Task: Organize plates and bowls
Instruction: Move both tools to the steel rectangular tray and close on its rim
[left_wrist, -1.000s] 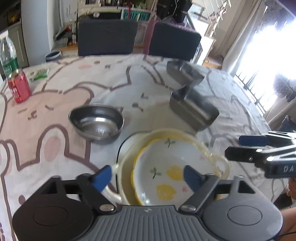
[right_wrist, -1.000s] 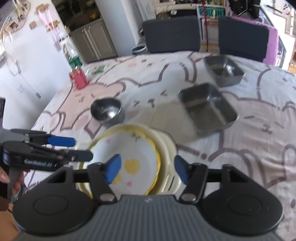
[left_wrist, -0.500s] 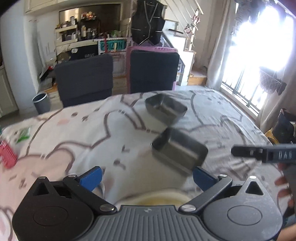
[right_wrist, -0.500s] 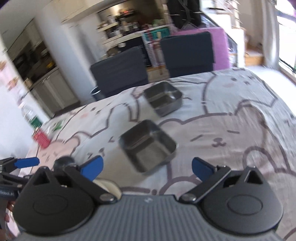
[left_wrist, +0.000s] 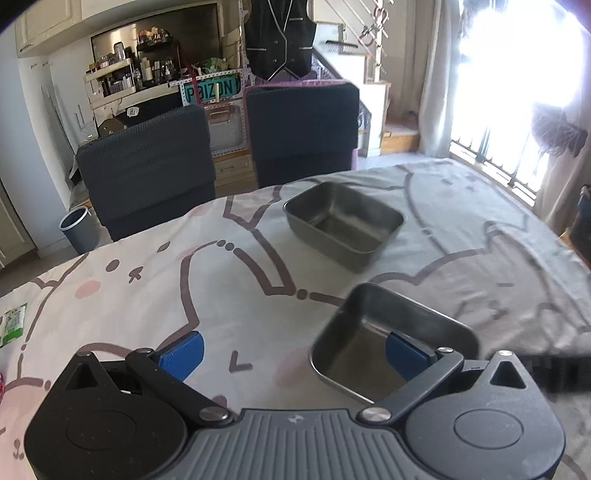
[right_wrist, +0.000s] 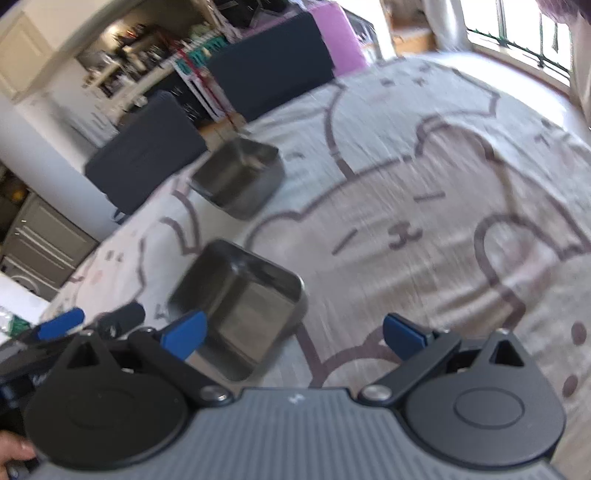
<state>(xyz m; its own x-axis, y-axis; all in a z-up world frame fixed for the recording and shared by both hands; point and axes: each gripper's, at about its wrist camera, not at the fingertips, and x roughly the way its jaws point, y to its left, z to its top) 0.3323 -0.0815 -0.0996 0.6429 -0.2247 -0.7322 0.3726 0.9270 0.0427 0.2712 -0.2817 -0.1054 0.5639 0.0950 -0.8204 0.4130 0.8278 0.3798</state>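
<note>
Two square steel trays on a patterned tablecloth, both grippers released.

The left gripper (left_wrist: 293, 354) and right gripper (right_wrist: 293, 334) are seen with jaws spread wide after just opening; nothing is gripped. The near tray (left_wrist: 373, 343) is partly overlapped by the left gripper's right pad; the far tray (left_wrist: 343, 225) is set apart, nearer two dark chairs (left_wrist: 147, 162).

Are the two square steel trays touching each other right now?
Apart. In the left wrist view, bare tablecloth shows between the near tray and the far tray.
</note>
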